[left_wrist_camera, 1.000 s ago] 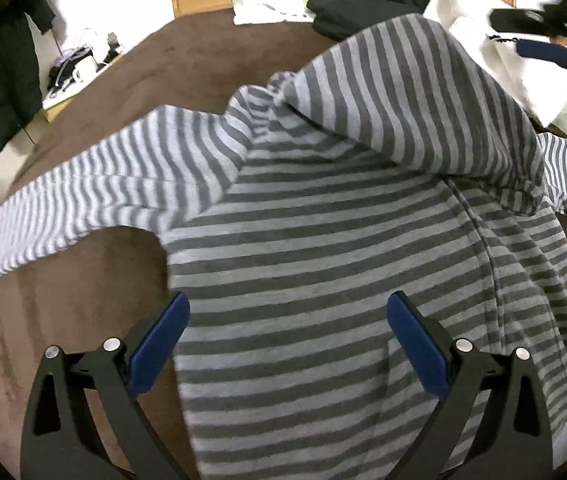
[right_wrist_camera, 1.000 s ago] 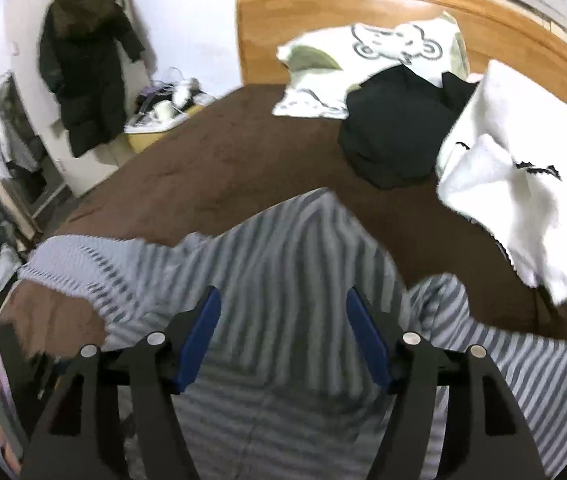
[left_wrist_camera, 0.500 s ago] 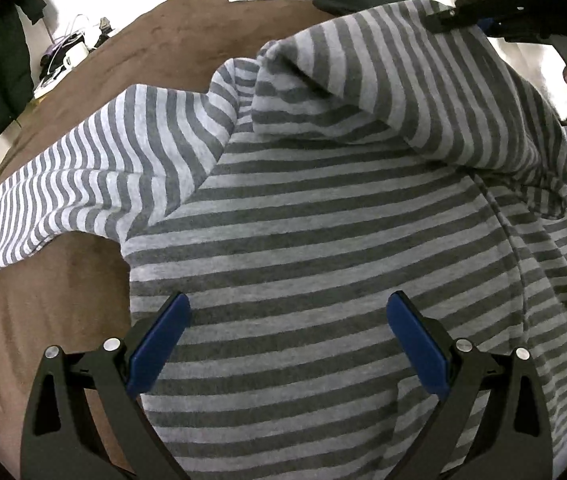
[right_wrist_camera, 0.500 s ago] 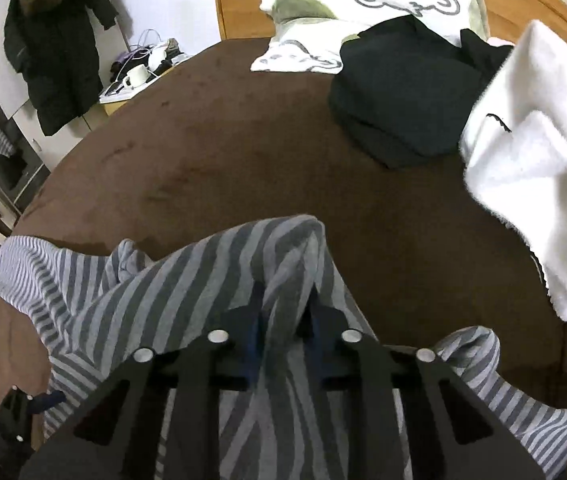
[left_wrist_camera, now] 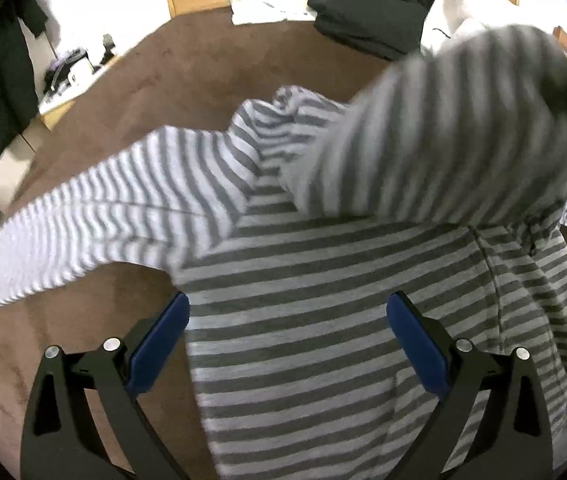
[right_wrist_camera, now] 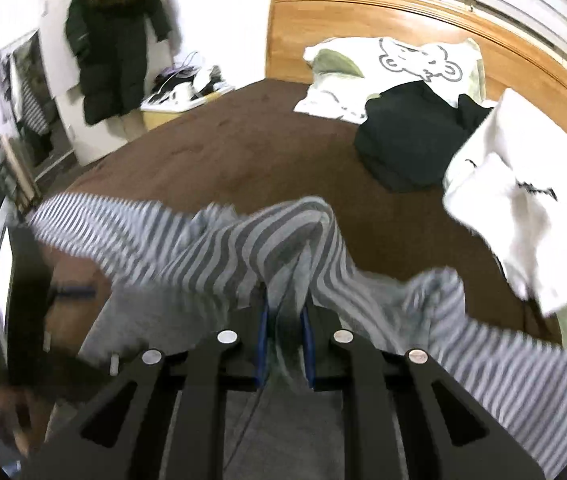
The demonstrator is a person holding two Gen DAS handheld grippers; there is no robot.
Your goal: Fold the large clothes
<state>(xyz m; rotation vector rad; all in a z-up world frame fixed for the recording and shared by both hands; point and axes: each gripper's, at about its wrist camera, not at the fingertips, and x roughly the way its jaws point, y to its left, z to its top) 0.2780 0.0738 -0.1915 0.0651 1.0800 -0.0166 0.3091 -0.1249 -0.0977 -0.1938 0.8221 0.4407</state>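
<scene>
Pinching striped hoodie (right_wrist_camera: 283, 248), right jaws closed.

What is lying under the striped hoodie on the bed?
The striped hoodie lies on the brown bed cover, which shows all around it. The right tool holds its hood lifted. Anything directly beneath the body fabric is covered and cannot be seen.
</scene>
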